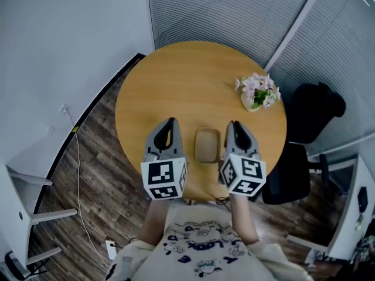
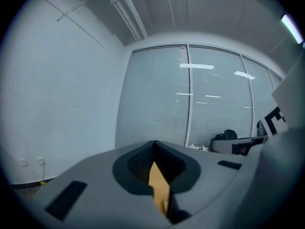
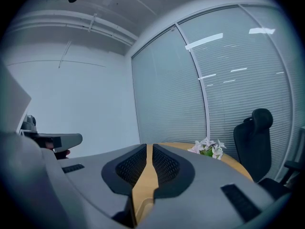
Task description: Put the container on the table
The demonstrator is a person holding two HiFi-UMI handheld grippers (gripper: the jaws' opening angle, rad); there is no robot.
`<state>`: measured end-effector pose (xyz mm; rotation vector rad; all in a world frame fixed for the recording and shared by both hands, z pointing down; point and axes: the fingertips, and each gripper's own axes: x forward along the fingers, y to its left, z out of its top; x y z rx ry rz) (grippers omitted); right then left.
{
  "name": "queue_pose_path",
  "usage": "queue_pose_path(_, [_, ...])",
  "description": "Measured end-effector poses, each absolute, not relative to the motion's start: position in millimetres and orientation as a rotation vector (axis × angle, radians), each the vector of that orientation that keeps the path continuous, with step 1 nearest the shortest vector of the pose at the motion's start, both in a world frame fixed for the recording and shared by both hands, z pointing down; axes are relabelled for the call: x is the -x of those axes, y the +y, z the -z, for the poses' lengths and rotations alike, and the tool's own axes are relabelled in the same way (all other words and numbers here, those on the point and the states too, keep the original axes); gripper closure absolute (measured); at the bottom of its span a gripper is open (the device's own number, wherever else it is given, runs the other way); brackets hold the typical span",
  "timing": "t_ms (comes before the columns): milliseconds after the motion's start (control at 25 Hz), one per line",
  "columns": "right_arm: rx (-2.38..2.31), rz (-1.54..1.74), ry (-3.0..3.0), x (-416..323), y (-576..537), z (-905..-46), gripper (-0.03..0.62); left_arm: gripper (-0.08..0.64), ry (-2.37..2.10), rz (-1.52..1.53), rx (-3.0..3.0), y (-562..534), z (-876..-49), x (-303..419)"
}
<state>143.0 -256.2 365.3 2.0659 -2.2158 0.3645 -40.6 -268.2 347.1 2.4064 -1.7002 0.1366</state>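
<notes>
From the head view, a white cable [image 1: 78, 174] trails over the wood floor [image 1: 99, 157] at 9 o'clock of the round tabletop [image 1: 187, 81]; white furniture at the lower left is cut off by the frame edge.

The left tongs [image 1: 170, 123] hang over the tabletop's 6 o'clock part, their marker cube [image 1: 164, 179] hiding the hand behind it. In the left gripper view the tongs [image 2: 153, 149] are closed, tips meeting and clamping nothing. A wedge of wood colour shows below the tips; whether the pale curve low in it is the container's rim is hard to make out.

The container [image 1: 207, 145], a shallow tan tray, lies flat on the tabletop between the two tongs, just beside each; whether either touches it cannot be told from above.

The right tongs [image 1: 232, 125] sit at its 3 o'clock; in the right gripper view they [image 3: 150, 149] are all but together, only a thin slit of wood colour between them, holding nothing.

Pale flowers [image 1: 258, 91] stand at the tabletop's 2 o'clock, well apart from the container, their pot mostly hidden by blooms; a black chair [image 1: 310, 113] sits beyond the rim at 3 o'clock, partly cut off behind the tabletop.
</notes>
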Motion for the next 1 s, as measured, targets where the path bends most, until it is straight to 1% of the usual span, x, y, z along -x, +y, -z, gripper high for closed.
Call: queue_pose_path(1000, [-2.081, -0.357, -2.221, -157, -255, -362, 0.552, 0.556, -1.696, -0.111, -2.42, -269, -340, 25])
